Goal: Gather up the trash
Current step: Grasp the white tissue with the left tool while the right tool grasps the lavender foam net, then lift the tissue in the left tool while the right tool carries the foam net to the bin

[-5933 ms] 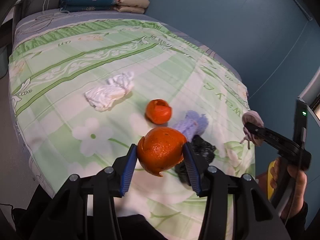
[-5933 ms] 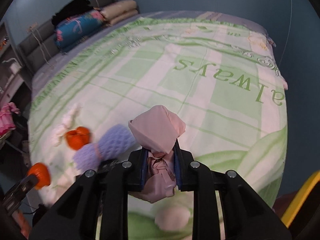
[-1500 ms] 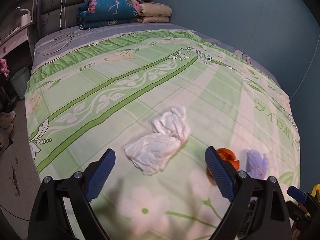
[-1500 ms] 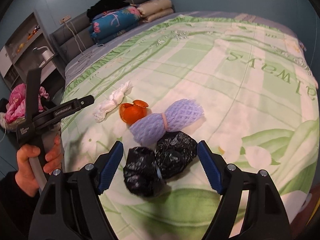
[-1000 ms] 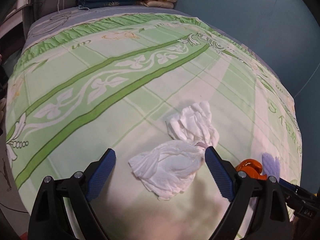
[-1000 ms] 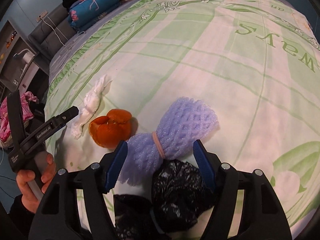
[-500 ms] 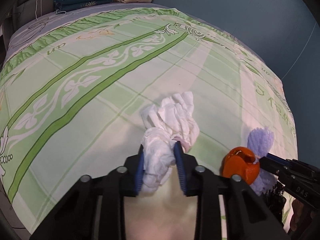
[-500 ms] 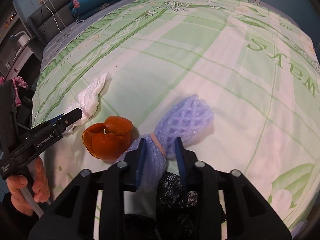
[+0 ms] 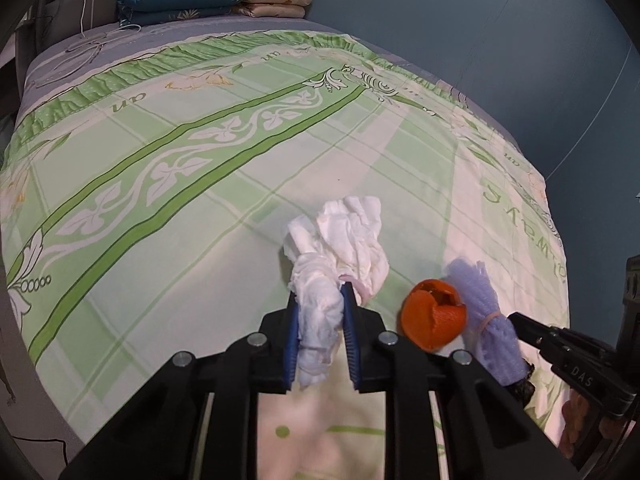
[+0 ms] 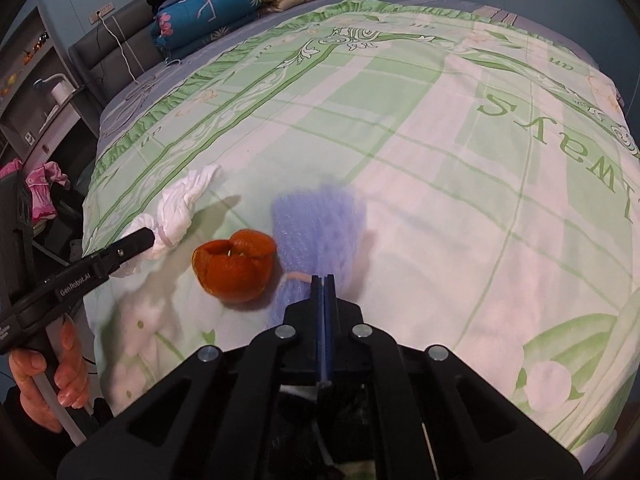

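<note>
Already both grippers have something pinched, so what matters is what lies between them. On the left, the left gripper (image 9: pixel 320 320) has its blue pads pressed onto the near end of the tissue (image 9: pixel 344 248), whose long axis runs away from the tool up the bed (image 9: pixel 200 152); the far end fans out loose above the sheet. Next along, just right of that tissue, sits the peel (image 10: pixel 234 270), open side up, resting on the sheet and held by neither tool. It touches or nearly touches the foam net (image 10: pixel 318 232) on its right. The right gripper (image 10: pixel 323 280) is closed on that net at its banded waist, the pads almost meeting, and the net's long axis points straight ahead from the tool. The peel looks about equally near to either gripper. My guess is that both loads must be dropped off first. No bin shows in either view.
</note>
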The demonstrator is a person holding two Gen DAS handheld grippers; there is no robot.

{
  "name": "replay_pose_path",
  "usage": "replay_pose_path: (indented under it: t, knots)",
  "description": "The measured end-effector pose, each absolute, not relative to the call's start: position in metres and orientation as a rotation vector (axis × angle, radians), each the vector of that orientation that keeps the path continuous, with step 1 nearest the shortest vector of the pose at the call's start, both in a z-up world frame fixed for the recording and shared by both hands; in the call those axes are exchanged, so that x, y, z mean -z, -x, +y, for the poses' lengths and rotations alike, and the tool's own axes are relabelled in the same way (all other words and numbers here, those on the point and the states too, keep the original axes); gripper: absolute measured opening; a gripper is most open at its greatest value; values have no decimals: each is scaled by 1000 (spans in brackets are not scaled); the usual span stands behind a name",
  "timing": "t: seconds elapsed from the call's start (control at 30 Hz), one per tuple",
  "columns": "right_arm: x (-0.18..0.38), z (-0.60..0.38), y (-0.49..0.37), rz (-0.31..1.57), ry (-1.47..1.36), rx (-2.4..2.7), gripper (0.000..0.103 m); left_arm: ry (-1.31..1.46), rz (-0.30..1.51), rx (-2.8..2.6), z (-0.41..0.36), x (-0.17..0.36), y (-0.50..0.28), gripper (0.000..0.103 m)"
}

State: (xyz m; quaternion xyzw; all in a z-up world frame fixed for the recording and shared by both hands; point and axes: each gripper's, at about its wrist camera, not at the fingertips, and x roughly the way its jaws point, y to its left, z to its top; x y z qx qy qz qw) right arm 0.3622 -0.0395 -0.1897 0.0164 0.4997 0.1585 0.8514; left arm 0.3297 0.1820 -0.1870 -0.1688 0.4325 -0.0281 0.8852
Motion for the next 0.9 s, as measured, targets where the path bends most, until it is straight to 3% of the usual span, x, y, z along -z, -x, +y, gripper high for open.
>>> replay_pose_path:
  t: [0.37,0.9]
  knots:
    - [179,-51,-336,1032,-70,-345,1,355,871,50,174,163,-295,18]
    - [109,-99,-274,888,-105,-355,1,332,756,90,133,104,-230,18]
